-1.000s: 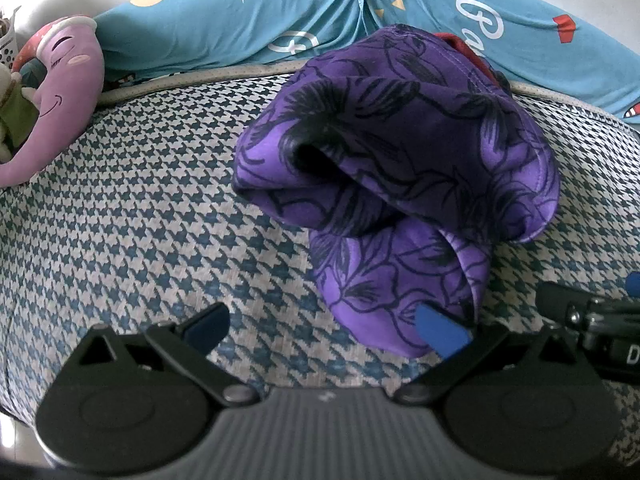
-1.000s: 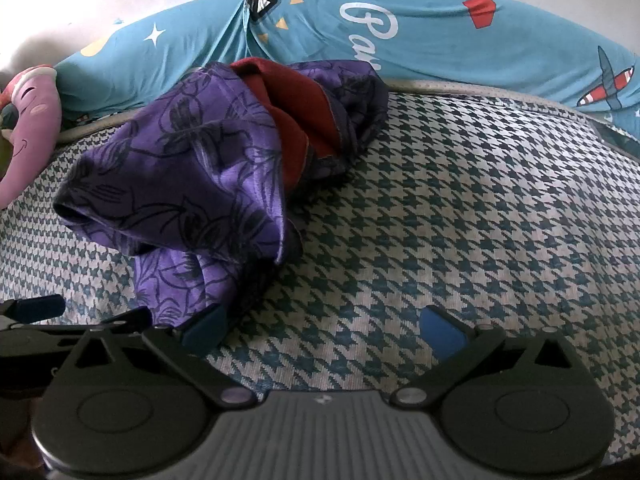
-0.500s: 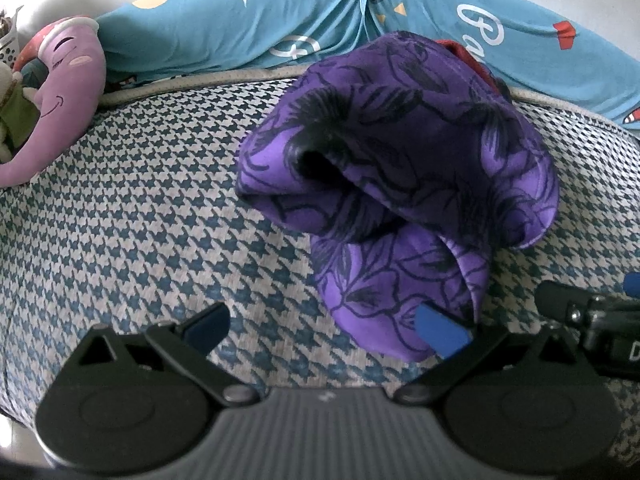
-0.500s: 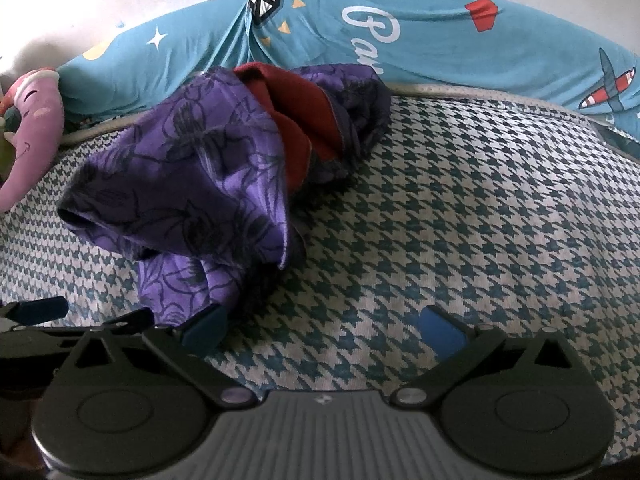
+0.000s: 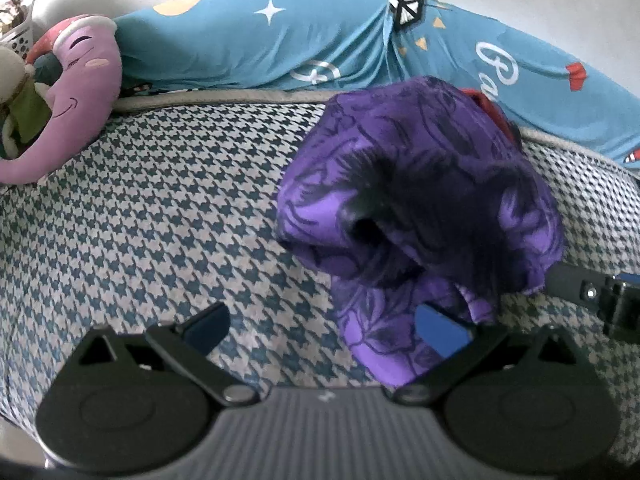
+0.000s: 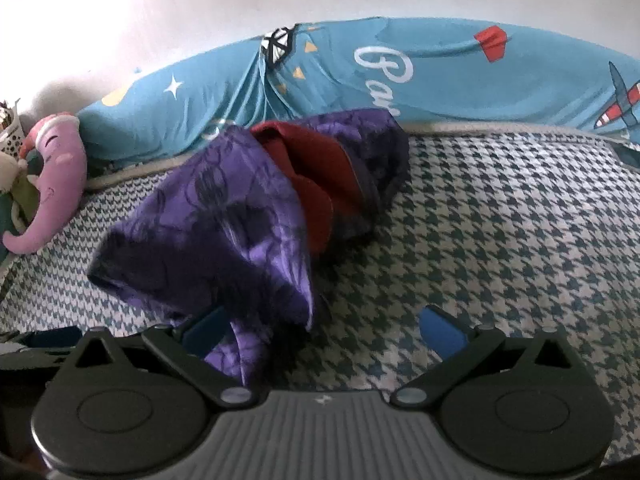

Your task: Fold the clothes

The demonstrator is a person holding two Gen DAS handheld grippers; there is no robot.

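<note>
Since the earlier frames, both tools sit closer to the purple garment (image 5: 420, 200), which fills more of each view, and its near tail now lies across the inner fingers. The garment itself keeps the same bunched shape on the bed (image 5: 160, 220).

Left tool (image 5: 326, 326): fingers spread wide, nothing clamped. Its right blue pad (image 5: 440, 330) shows in front of the hanging purple tail. Whether pad and cloth touch cannot be told.

Right tool (image 6: 324, 330): fingers spread wide, nothing clamped. The cloth tail drapes down just beside its left pad (image 6: 204, 330); the right pad (image 6: 442, 332) stands over bare houndstooth cover.

Meaning for the task: the garment is not folded. It lies as a loose heap, with a red piece (image 6: 316, 184) showing in its far part; whether this is a lining or a second garment cannot be told. Judged from tool position, a grasp on the near edge appears to be in preparation.

Orientation: the heap's long axis runs from the near tail by the tools toward the blue printed bedding (image 6: 440, 72) at the far edge of the bed. The tail points at the tools; a dark tubular opening (image 5: 364, 228) faces the left tool. A purple plush toy (image 5: 76, 92) lies well apart, at far left.
</note>
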